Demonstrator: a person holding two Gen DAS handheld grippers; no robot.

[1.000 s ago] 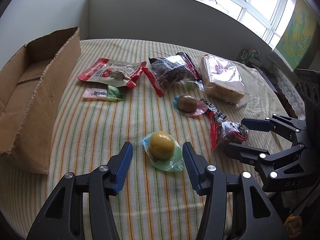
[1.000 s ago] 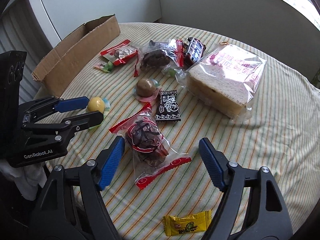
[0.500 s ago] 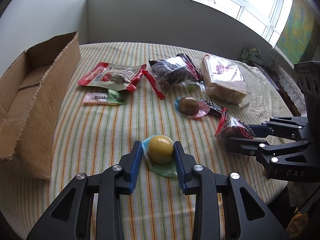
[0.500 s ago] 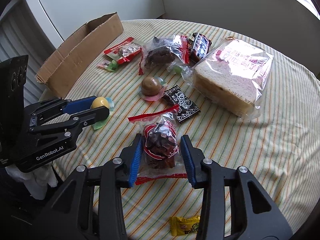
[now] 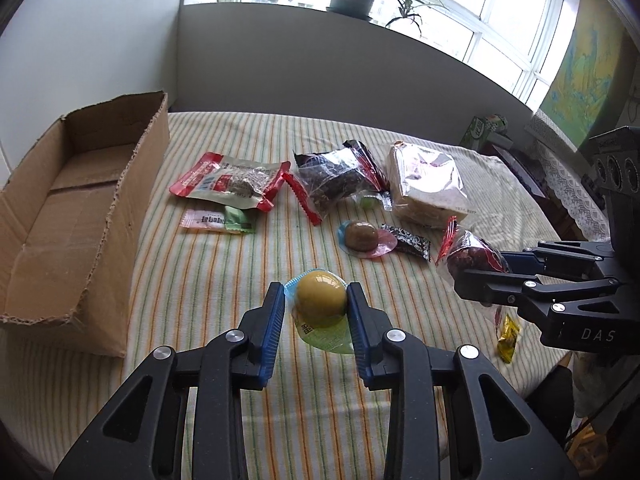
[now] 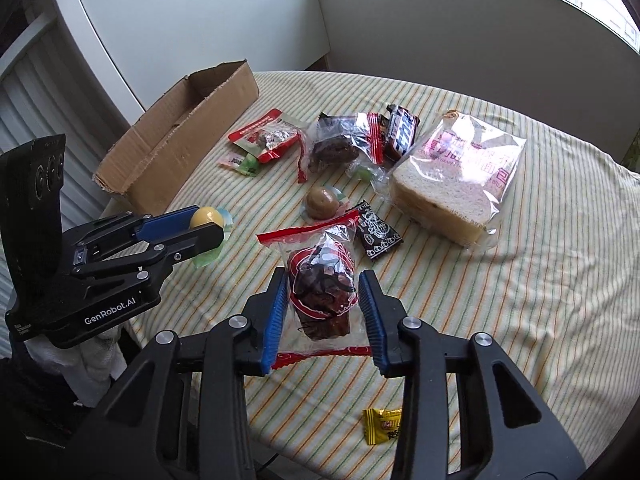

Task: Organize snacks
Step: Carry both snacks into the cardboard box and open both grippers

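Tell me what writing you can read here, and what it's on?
"GenRobot.AI": left hand-held gripper body.
"DAS": right hand-held gripper body.
Print on the bread bag, black packet, chocolate bar, yellow candy and pink-green candy: too blurred to read.

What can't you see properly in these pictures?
- Box inside: right view, its near wall hides the floor.
- Yellow candy: left view, right claw partly covers it; print too small.
- Green sweet: left view, half hidden under the brownie bag.
- Table near edge: cut off by the claws.
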